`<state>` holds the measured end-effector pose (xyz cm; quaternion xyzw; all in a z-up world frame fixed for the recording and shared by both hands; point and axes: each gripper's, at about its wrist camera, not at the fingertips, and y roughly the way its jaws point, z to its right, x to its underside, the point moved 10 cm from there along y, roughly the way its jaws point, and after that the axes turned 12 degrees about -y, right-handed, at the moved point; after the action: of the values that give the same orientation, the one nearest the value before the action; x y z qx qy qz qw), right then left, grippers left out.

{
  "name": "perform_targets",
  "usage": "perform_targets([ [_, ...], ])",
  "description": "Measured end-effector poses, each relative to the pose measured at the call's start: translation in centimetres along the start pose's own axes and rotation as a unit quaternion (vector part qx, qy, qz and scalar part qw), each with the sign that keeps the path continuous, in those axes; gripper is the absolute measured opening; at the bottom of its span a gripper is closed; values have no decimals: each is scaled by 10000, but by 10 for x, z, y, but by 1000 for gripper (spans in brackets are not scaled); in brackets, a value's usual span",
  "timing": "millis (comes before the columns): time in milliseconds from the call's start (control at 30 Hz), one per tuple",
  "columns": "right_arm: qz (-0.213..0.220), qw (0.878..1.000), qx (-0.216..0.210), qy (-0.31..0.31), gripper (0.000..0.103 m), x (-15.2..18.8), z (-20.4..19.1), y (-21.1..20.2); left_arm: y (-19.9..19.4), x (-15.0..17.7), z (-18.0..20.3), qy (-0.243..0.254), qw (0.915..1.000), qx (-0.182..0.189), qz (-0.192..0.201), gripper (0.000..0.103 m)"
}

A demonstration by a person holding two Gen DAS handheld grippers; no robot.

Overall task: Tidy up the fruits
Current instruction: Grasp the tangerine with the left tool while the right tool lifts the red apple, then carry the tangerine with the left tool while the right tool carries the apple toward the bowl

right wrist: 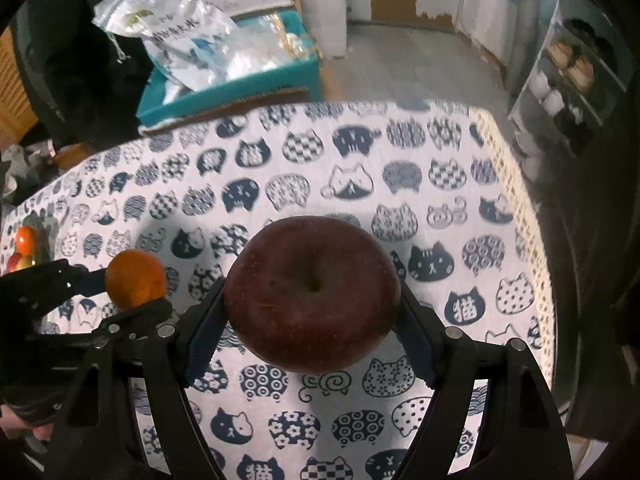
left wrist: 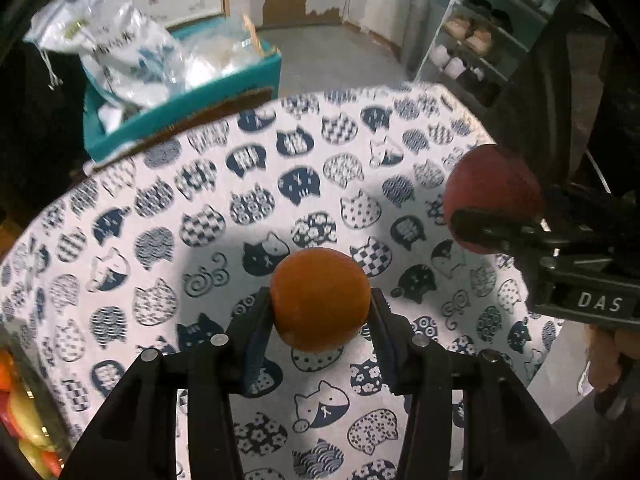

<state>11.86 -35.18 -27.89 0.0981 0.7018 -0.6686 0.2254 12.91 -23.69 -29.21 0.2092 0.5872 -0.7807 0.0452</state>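
Observation:
My left gripper (left wrist: 320, 304) is shut on an orange (left wrist: 319, 299) and holds it above the cat-print tablecloth (left wrist: 168, 208). My right gripper (right wrist: 312, 300) is shut on a dark red apple (right wrist: 312, 294), also held above the cloth (right wrist: 400, 168). In the left wrist view the apple (left wrist: 490, 196) and the right gripper show at the right. In the right wrist view the orange (right wrist: 136, 279) and the left gripper show at the left. More fruit (left wrist: 20, 412) sits at the table's left edge, partly hidden; it also shows in the right wrist view (right wrist: 24, 248).
A teal box (left wrist: 180, 108) with plastic bags (left wrist: 116, 40) stands beyond the table's far edge. A shoe rack (left wrist: 476, 44) stands at the back right. The table's right edge (right wrist: 536, 240) drops off to the floor.

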Motion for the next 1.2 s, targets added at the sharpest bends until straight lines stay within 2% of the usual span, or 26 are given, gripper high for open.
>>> perform_targets([
  [400, 817, 9960, 4, -368, 78, -38, -28, -77, -86, -23, 3, -220, 9972, 140, 695, 47],
  [667, 1144, 9919, -121, -543, 78, -52, -49, -113, -126, -26, 0, -333, 9943, 299, 973, 47],
  [1200, 1639, 9802, -486, -998, 78, -74, -109, -162, -200, -23, -12, -214, 9857, 262, 1651, 47],
])
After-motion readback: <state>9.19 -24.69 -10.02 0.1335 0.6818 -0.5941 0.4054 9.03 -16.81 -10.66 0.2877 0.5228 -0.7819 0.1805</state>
